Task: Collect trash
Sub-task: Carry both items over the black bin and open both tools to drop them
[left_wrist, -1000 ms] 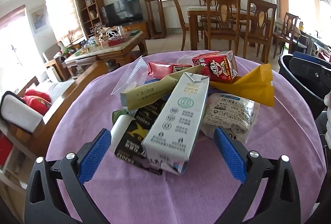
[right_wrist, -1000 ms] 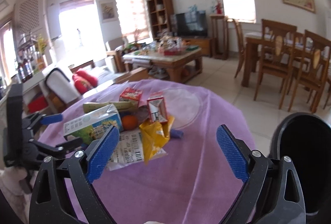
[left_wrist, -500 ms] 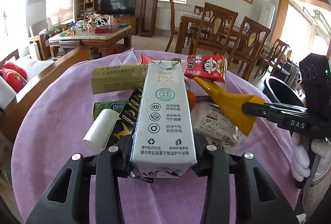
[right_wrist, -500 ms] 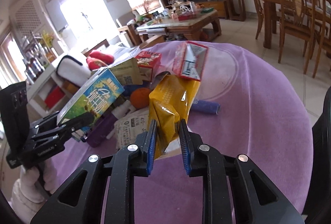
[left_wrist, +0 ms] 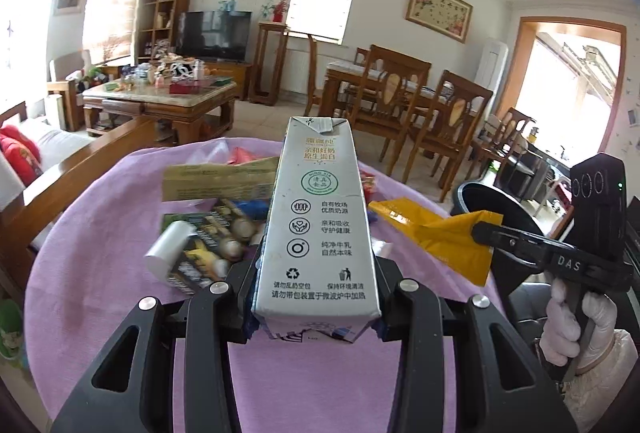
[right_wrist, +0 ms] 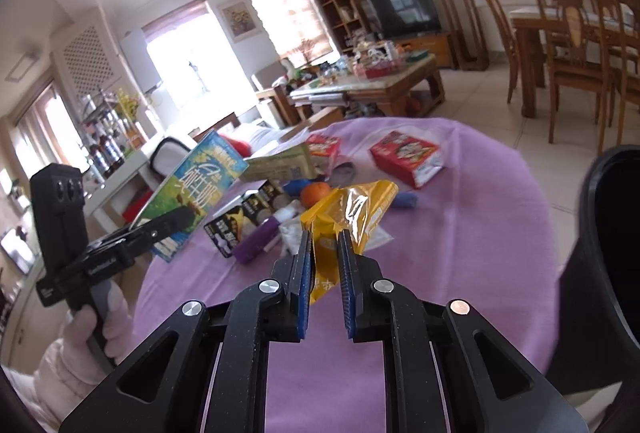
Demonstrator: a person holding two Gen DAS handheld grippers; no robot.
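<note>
Aloft, left hand-held gripper [left_wrist: 316,297] around milk carton [left_wrist: 318,221], right hand-held gripper [right_wrist: 325,269] around yellow wrapper [right_wrist: 352,205].

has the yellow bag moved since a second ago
Yes. The yellow bag lay in the trash pile on the purple tablecloth; now it is lifted off, pinched in the right claw.

Two black two-finger grippers are in play, the left gripper [left_wrist: 316,297] and the right gripper [right_wrist: 325,269], each gripping one item: one tall grey-white milk carton [left_wrist: 318,217] and one crinkled yellow foil wrapper [right_wrist: 348,209]. On the round purple tablecloth [right_wrist: 472,217] lie two red snack boxes, the right one [right_wrist: 406,157] and the far one [right_wrist: 323,147], one small orange fruit [right_wrist: 315,193] and one flat olive-green packet [right_wrist: 280,163]. One black round bin [right_wrist: 616,233] stands at the right.
</note>
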